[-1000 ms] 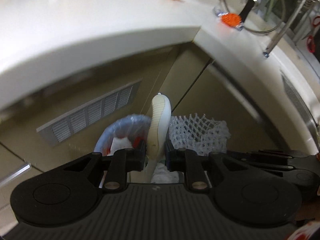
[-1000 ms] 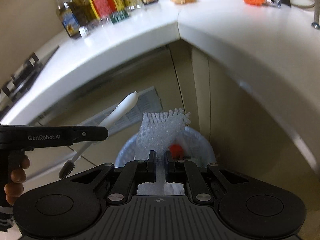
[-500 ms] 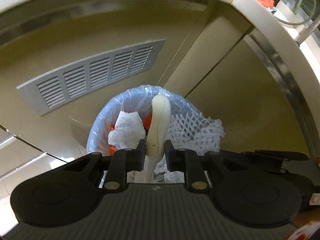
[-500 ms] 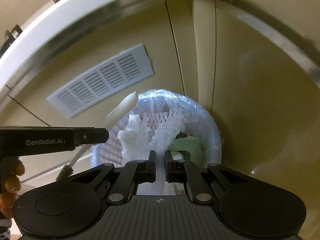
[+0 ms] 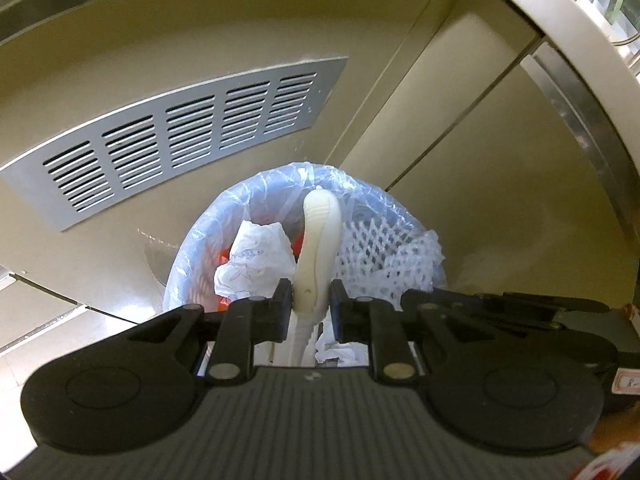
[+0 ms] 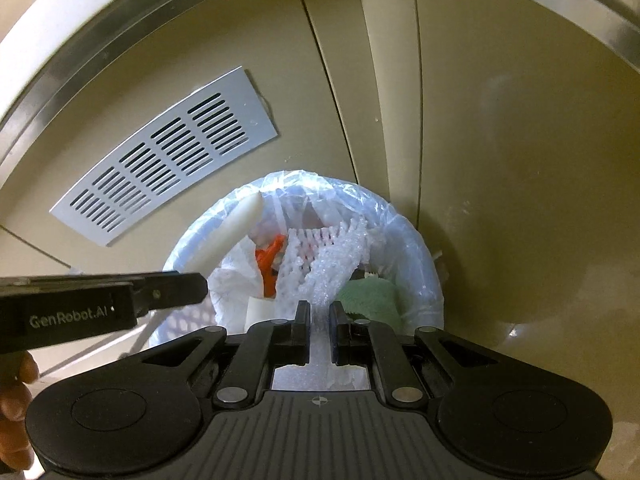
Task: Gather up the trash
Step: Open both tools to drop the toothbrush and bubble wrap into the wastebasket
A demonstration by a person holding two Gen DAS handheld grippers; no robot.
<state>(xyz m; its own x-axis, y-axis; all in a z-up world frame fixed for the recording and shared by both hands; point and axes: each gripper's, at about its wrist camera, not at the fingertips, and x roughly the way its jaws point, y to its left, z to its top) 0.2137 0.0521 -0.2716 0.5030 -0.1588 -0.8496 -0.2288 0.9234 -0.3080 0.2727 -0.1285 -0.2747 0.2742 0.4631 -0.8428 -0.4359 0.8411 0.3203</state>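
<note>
My left gripper (image 5: 310, 304) is shut on a white toothbrush (image 5: 318, 248), handle end pointing forward over the trash bin (image 5: 200, 236). The bin has a clear blue-white liner and holds crumpled paper (image 5: 252, 260) and orange scraps. My right gripper (image 6: 319, 326) is shut on a white foam net (image 6: 332, 260) and holds it over the same bin (image 6: 420, 248). The left gripper (image 6: 160, 292) and its toothbrush (image 6: 228, 240) show at the left of the right wrist view. The foam net (image 5: 384, 256) shows at the right of the left wrist view.
Beige cabinet doors stand behind the bin, with a grey vent grille (image 5: 180, 132) to the left. The white counter edge (image 5: 560, 12) overhangs above. A green cloth (image 6: 372, 300) lies inside the bin. The floor is beige tile.
Both grippers have dropped from counter height down to just above the bin, each still gripping its item. The countertop has left the view and the bin now fills the middle.
</note>
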